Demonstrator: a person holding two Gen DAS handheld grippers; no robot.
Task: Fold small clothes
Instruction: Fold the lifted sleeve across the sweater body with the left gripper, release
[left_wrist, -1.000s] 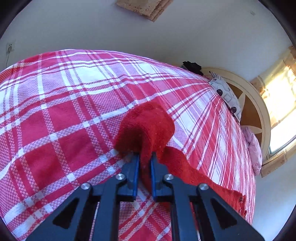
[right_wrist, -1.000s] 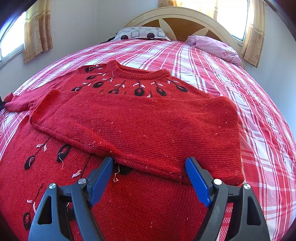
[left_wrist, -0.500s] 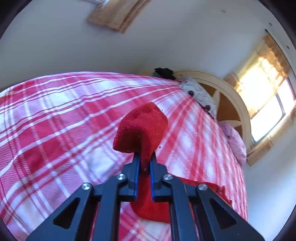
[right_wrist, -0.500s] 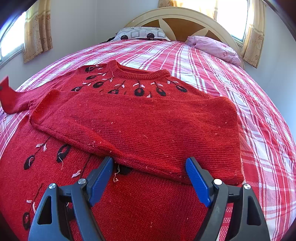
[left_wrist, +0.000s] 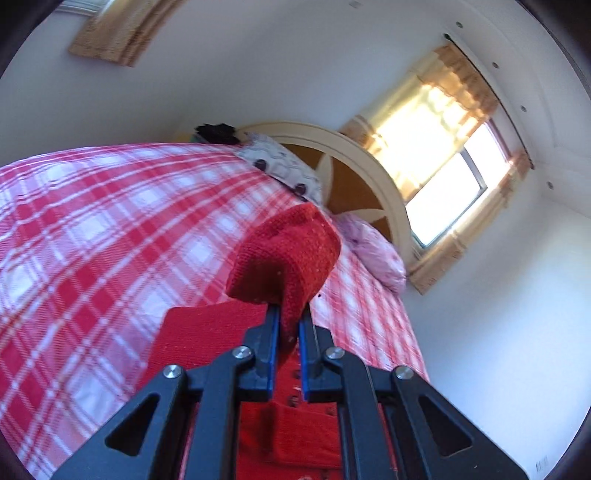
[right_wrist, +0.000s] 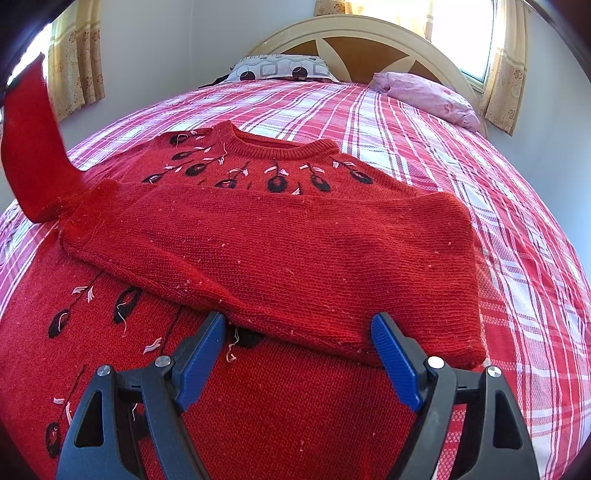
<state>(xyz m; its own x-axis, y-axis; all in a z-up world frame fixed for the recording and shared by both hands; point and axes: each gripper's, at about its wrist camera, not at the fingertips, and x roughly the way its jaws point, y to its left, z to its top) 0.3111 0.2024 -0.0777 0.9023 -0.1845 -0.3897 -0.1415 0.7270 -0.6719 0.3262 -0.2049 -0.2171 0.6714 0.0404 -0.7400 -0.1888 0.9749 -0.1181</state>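
A red knitted sweater (right_wrist: 295, 236) with black flower stitching lies flat on the bed. Its right sleeve is folded across the chest. My left gripper (left_wrist: 287, 325) is shut on the cuff of the left sleeve (left_wrist: 288, 258) and holds it raised above the bed. That raised sleeve (right_wrist: 33, 147) stands up at the far left in the right wrist view. My right gripper (right_wrist: 299, 332) is open and empty, just above the sweater's lower body, at the edge of the folded sleeve.
The bed has a red and white plaid cover (right_wrist: 461, 155). A patterned pillow (right_wrist: 280, 68) and a pink pillow (right_wrist: 428, 96) lie by the wooden headboard (right_wrist: 354, 40). Curtained windows (left_wrist: 443, 166) are behind it.
My left gripper has lifted the sleeve cuff well above the bed and swung toward the sweater. The right gripper has not moved.
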